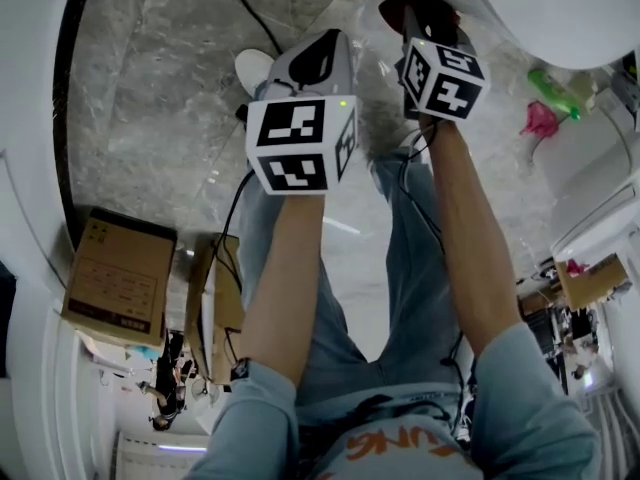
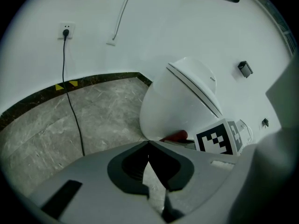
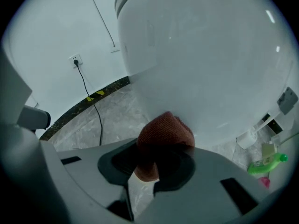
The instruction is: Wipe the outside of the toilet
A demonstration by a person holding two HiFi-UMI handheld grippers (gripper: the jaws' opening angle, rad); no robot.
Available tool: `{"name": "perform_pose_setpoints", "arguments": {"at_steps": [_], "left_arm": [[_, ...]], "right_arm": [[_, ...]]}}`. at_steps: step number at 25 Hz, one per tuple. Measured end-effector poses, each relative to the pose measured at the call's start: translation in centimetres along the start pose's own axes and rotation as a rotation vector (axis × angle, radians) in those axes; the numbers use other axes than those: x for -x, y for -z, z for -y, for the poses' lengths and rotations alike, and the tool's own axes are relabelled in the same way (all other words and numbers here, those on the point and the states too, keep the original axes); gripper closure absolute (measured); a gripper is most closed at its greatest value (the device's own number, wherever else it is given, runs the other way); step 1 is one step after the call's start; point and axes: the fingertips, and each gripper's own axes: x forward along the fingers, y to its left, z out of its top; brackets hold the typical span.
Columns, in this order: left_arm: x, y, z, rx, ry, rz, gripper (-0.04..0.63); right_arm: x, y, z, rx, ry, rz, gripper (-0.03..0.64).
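Observation:
The white toilet fills the right gripper view, and its bowl edge shows at the top right of the head view. My right gripper is shut on a reddish-brown cloth, which presses against the lower outside of the bowl. In the head view the right gripper and the cloth sit right under the bowl. My left gripper hangs beside it over the floor, apart from the toilet. In the left gripper view its jaws meet at the tips with nothing between them, and the toilet stands ahead.
The floor is grey marble. A cardboard box lies at the left. A green bottle and a pink item lie right of the toilet. A black cable runs from a wall socket. The person's legs are below the grippers.

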Motion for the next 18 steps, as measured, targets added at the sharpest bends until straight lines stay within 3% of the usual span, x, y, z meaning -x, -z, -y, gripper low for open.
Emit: {"name": "perform_pose_setpoints", "arguments": {"at_steps": [7, 18], "left_arm": [[-0.4, -3.0, -2.2, 0.005, 0.038, 0.019, 0.6], [-1.0, -5.9, -5.8, 0.035, 0.037, 0.019, 0.6]], "right_arm": [[-2.7, -3.4, -4.6, 0.006, 0.0, 0.012, 0.534], [-5.5, -13.0, -9.5, 0.045, -0.011, 0.151, 0.534]]}}
